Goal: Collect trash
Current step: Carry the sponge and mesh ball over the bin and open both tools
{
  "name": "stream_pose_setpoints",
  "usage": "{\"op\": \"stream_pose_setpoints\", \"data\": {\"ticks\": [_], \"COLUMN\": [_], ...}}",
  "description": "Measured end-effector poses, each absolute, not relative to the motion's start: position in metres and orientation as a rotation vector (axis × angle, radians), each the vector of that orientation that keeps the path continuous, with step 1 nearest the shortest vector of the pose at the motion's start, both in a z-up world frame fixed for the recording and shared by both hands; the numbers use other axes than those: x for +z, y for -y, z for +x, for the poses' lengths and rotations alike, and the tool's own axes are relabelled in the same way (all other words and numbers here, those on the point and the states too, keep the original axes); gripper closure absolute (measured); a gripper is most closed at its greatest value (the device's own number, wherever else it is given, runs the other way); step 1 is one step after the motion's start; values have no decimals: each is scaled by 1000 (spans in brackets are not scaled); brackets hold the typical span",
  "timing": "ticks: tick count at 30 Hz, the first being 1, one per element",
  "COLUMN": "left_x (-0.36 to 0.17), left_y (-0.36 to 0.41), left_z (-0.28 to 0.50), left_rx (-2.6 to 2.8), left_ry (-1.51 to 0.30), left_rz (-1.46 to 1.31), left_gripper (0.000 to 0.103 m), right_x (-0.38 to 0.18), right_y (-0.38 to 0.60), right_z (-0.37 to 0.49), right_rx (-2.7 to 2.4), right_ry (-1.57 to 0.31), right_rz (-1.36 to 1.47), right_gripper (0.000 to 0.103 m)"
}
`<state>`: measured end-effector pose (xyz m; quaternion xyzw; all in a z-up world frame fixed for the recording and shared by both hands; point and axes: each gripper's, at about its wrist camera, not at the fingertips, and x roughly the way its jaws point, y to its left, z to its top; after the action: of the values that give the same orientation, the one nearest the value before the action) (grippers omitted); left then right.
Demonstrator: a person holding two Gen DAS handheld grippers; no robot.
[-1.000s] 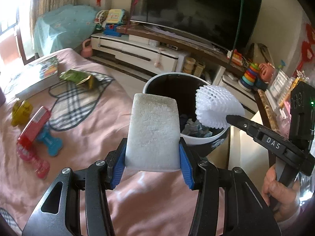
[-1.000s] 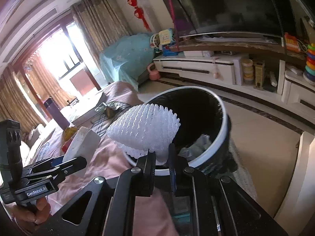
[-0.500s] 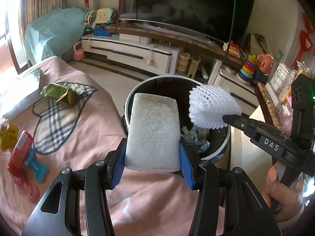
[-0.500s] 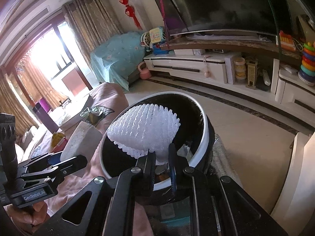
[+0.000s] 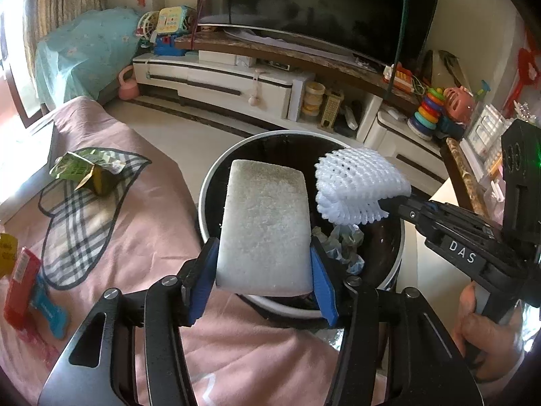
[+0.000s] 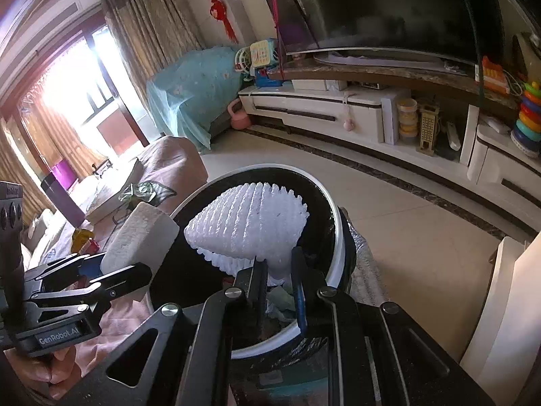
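Observation:
My left gripper [image 5: 263,267] is shut on a white foam block [image 5: 265,226] and holds it over the near rim of a round black trash bin with a white rim [image 5: 203,203]. My right gripper [image 6: 279,270] is shut on a white foam fruit net [image 6: 250,223] and holds it above the bin's opening [image 6: 334,237]. In the left wrist view the net [image 5: 358,186] hangs over the bin's right half, with the right gripper [image 5: 389,204] coming in from the right. Crumpled trash [image 5: 341,247] lies inside the bin. The foam block also shows in the right wrist view [image 6: 138,237].
A pink-covered surface [image 5: 135,237] lies left of the bin, with a green wrapper [image 5: 81,169], a plaid cloth [image 5: 84,220], a red packet [image 5: 20,277] and a blue bone-shaped toy [image 5: 50,311]. A white TV cabinet [image 5: 219,81] and toys stand behind.
Both grippers have moved forward with their loads, from short of the bin to over it. The foam block and the net are still held.

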<state>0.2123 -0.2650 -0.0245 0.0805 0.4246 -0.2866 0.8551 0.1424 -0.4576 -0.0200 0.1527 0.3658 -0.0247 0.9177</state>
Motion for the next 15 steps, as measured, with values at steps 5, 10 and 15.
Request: {"op": "stream_pose_setpoints", "data": {"ticks": [5,10,15], "left_x": [-25,-24,-27], "left_y": [263,245,214], "left_z": [213,211,201], "left_rx": [-587,-568,-532], "left_ry": [-900,-899,-901], "left_rz": [161,121,71], "left_gripper": [28,28,27], "right_x": [-22,-19,-11], "right_y": [461,461,451], "right_z": [143,137,126], "right_rx": [-48,-41,-16], "right_ry": [-760,-742,-703], "right_rz": [337,358,380], "right_gripper": [62,51,36]}}
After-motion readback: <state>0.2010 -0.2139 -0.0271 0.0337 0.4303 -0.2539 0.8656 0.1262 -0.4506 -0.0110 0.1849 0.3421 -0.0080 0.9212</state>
